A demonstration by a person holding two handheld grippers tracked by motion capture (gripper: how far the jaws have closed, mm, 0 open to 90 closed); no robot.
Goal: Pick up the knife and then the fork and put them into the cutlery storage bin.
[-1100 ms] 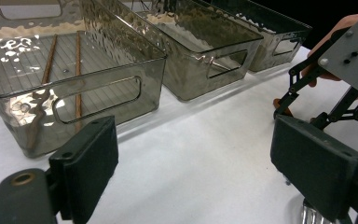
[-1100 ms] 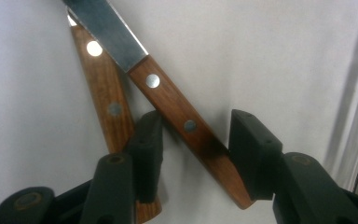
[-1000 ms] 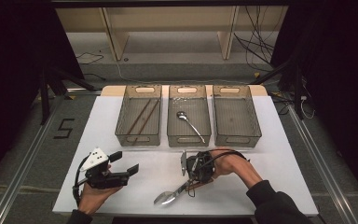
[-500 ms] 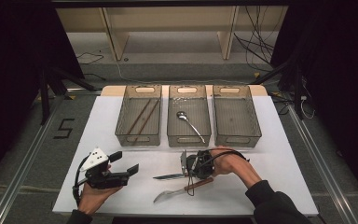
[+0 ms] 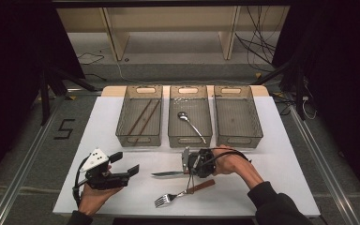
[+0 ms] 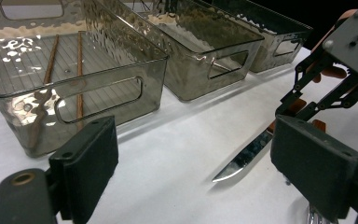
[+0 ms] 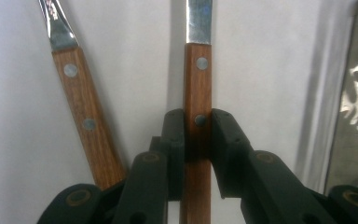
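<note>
Near the table's front edge lies a fork (image 5: 180,195). Just beyond, the right gripper (image 5: 189,165), jaws just closed, clamps the knife (image 5: 168,173) by its wooden handle, likely stiff, light, with a slippery blade. The left gripper (image 5: 126,164) gapes empty. Three bins (image 5: 139,139) stand far.
</note>
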